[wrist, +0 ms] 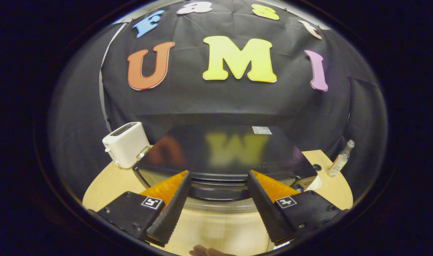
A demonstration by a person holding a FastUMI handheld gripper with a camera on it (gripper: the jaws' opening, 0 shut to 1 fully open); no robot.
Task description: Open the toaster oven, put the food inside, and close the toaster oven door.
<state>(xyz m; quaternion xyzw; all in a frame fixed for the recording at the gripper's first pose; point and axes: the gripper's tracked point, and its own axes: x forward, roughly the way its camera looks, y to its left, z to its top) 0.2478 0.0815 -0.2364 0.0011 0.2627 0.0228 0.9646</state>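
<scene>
Spread wide, the tool (pixel 219 177) flanks the toaster oven's (pixel 223 153) handle (pixel 218 192), seemingly without touching.

The toaster oven (pixel 223 153) sits on the desk (pixel 216 227) just ahead of the hand-held gripper (pixel 218 177), whose spread fingers flank its handle (pixel 220 193), with a toaster (pixel 126 144) beyond-left and a bottle (pixel 340 160) beyond-right.

The gripper (pixel 219 177) has its fingers spread wide, holding nothing, tips just at the front top edge of the black toaster oven (pixel 223 151). Its door handle (pixel 218 193) lies between them. A white toaster (pixel 126 144) and a small bottle (pixel 341 159) flank it on the tabletop (pixel 216 227).
</scene>
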